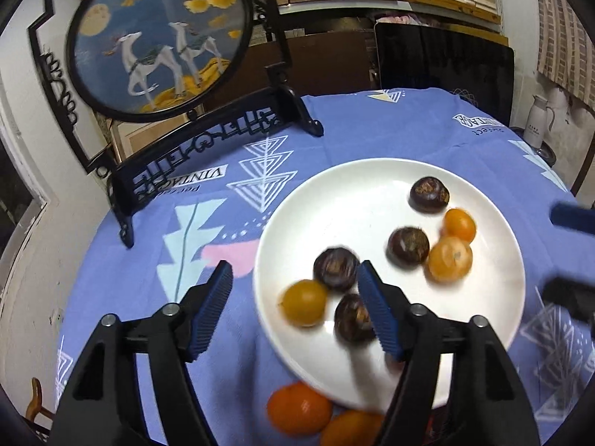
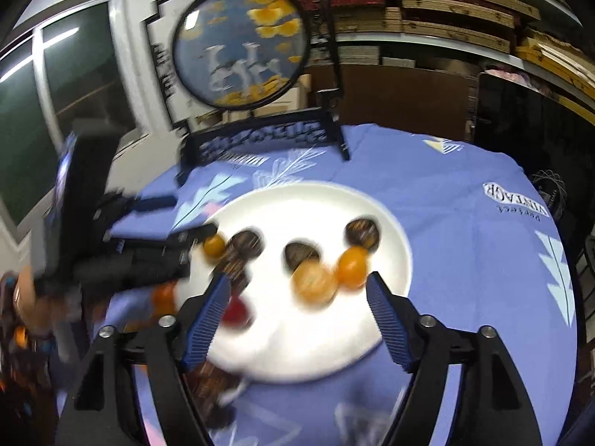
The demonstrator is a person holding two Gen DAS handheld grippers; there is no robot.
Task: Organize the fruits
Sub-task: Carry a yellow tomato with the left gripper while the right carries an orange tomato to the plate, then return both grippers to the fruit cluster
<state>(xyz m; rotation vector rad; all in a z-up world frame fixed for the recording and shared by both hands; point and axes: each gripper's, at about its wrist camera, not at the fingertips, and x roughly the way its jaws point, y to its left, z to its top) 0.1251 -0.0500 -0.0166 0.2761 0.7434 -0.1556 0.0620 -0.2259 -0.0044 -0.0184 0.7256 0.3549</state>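
left gripper (image 1: 295, 273) spread wide, holding nothing | right gripper (image 2: 295, 284) likewise agape; kumquats (image 1: 450, 260) and chestnuts (image 1: 336, 268) on white plate (image 1: 372, 186) | risk: round fruit rolling off pads; plate nudged

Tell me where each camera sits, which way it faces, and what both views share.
Left wrist: on the left gripper, looking forward and down at the plate from its near-left side; its open jaws show, and the right gripper at the right edge.
Right wrist: on the right gripper, facing the plate from its near side; open jaws show, and the left gripper on the left.
Shared: plate, fruits, blue cloth, round deer screen.
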